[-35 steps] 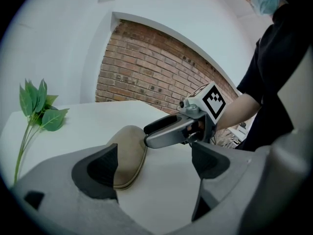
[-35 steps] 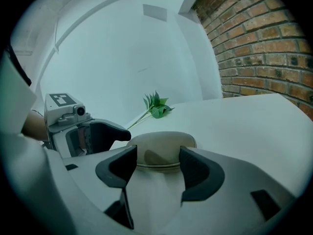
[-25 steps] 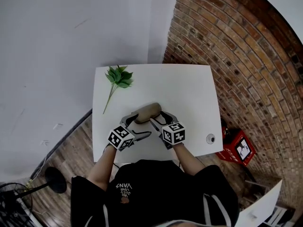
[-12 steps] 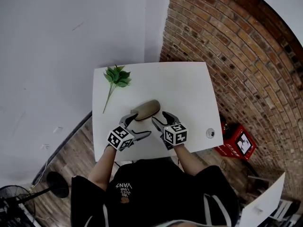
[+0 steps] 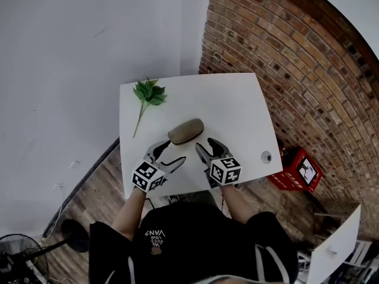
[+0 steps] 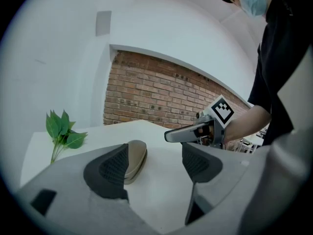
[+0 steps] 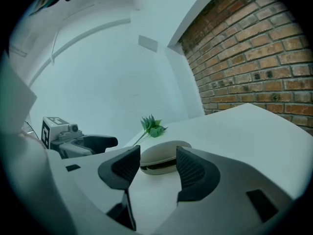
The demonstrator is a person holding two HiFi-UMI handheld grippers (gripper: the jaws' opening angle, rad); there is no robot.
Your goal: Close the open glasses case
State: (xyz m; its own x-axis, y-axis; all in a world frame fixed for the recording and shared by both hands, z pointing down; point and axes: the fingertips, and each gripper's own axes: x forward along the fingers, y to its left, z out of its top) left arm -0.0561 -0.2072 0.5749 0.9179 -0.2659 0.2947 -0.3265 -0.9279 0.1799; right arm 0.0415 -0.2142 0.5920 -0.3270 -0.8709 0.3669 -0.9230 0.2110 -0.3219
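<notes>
The tan glasses case (image 5: 186, 131) lies on the white table (image 5: 237, 105) with its lid down; a dark seam shows along its side (image 7: 164, 155). My left gripper (image 5: 167, 154) hangs just short of the case's near left end, open. Its jaws have just been closing a little, with nothing between them. My right gripper (image 5: 206, 148) hovers near the case's right end, also open and narrowing, and empty. In the left gripper view the case (image 6: 136, 158) lies beyond the pads, not touched. The right gripper (image 6: 193, 132) shows there too.
A green leafy sprig (image 5: 149, 94) lies at the table's far left corner. A small round object (image 5: 266, 156) sits near the right front edge. A brick wall (image 5: 296, 70) runs along the right, and a red crate (image 5: 299, 173) stands on the floor beside the table.
Both grippers have drawn back from the case towards the person and risen. The case stays where it was on the table.
</notes>
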